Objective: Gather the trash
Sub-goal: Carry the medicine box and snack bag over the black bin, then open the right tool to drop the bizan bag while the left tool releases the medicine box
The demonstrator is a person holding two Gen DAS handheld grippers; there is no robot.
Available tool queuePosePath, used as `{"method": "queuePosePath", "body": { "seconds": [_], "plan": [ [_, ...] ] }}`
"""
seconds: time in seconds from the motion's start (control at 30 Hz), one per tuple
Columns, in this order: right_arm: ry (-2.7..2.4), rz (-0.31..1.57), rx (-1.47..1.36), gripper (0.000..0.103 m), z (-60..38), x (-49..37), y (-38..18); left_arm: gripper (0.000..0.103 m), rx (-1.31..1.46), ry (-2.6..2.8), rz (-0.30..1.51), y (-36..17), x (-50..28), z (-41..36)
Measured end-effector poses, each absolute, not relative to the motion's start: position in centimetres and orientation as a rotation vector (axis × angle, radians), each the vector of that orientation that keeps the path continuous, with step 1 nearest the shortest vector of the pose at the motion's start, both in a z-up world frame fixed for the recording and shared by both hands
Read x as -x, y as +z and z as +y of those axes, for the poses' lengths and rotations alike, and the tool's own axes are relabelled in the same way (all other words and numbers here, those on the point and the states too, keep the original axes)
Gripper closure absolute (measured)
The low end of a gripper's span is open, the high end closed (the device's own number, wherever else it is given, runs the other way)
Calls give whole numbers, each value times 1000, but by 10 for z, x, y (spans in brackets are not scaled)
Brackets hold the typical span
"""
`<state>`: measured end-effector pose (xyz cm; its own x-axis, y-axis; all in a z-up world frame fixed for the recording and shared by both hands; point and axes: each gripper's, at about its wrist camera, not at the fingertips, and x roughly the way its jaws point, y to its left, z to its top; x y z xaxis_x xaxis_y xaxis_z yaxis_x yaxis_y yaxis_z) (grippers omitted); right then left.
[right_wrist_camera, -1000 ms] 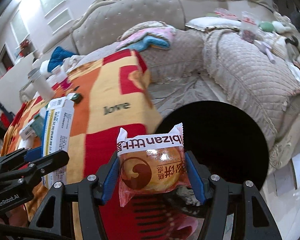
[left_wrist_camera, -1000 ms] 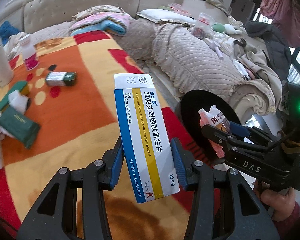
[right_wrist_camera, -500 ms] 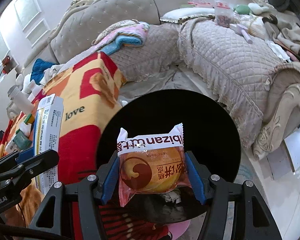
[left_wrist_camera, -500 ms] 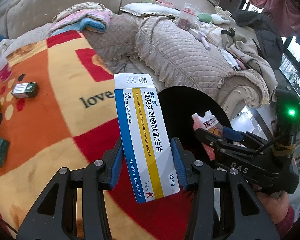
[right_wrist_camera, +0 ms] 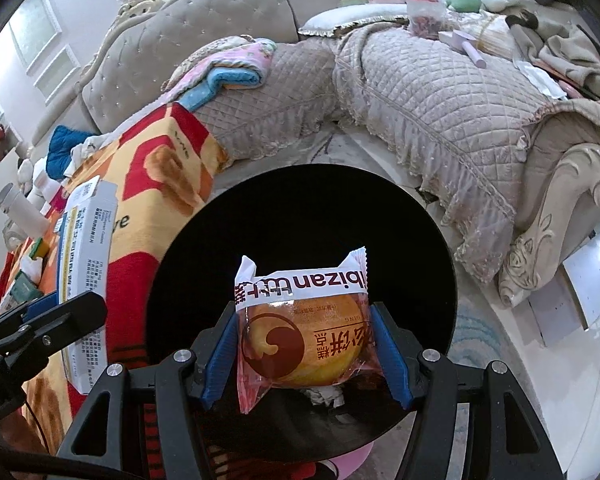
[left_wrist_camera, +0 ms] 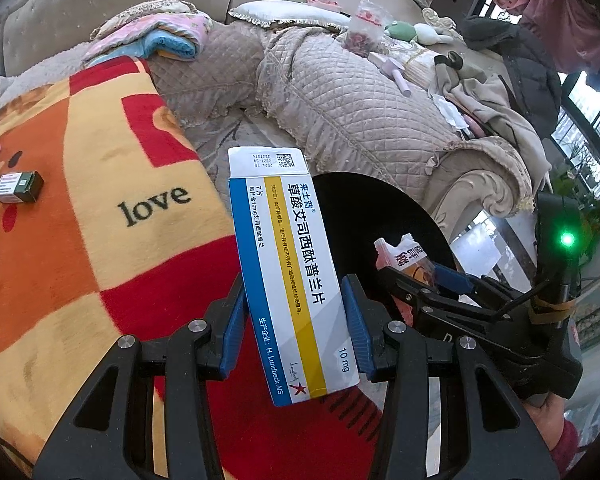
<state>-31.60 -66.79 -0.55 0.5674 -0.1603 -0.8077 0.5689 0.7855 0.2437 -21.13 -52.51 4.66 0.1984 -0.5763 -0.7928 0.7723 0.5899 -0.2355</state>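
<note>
My left gripper (left_wrist_camera: pixel 296 320) is shut on a white, blue and yellow medicine box (left_wrist_camera: pixel 288 276), held upright above the blanket's right edge. The box also shows in the right wrist view (right_wrist_camera: pixel 86 280). My right gripper (right_wrist_camera: pixel 306 344) is shut on a wrapped pastry packet (right_wrist_camera: pixel 304 328), held over the open mouth of a black bin (right_wrist_camera: pixel 300 208). In the left wrist view the bin (left_wrist_camera: pixel 364 204) lies just right of the box, and the right gripper (left_wrist_camera: pixel 416 280) with its packet (left_wrist_camera: pixel 404 256) hangs over it.
An orange, red and yellow "love" blanket (left_wrist_camera: pixel 80 220) covers the table on the left, with a small dark green box (left_wrist_camera: pixel 18 187) on it. A quilted beige sofa (left_wrist_camera: pixel 360 100) with clothes stands behind. Bottles and boxes (right_wrist_camera: pixel 24 216) sit at the far left.
Both grippers have moved right, away from the table's items. The pastry packet has gone from the blanket's edge to over the bin's mouth. The medicine box has come closer to the bin.
</note>
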Motion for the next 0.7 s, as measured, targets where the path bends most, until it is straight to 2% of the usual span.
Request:
{"method": "queuePosePath", "body": {
  "seconds": [0.17, 0.23, 0.57, 0.6, 0.7],
  "plan": [
    [-469, 870, -532, 37, -673, 316, -8, 59, -233, -958, 994, 43, 210, -528],
    [-474, 862, -546, 28, -674, 318, -6, 59, -231, -960, 998, 41, 209, -529],
    [-497, 816, -575, 28, -679, 330, 6, 57, -184, -999, 1020, 37, 207, -531],
    [-500, 809, -578, 27, -680, 331, 8, 55, -185, -1007, 1021, 37, 207, -532],
    [-501, 798, -582, 27, -680, 333, 11, 39, -174, -1018, 1015, 38, 209, -530]
  ]
}}
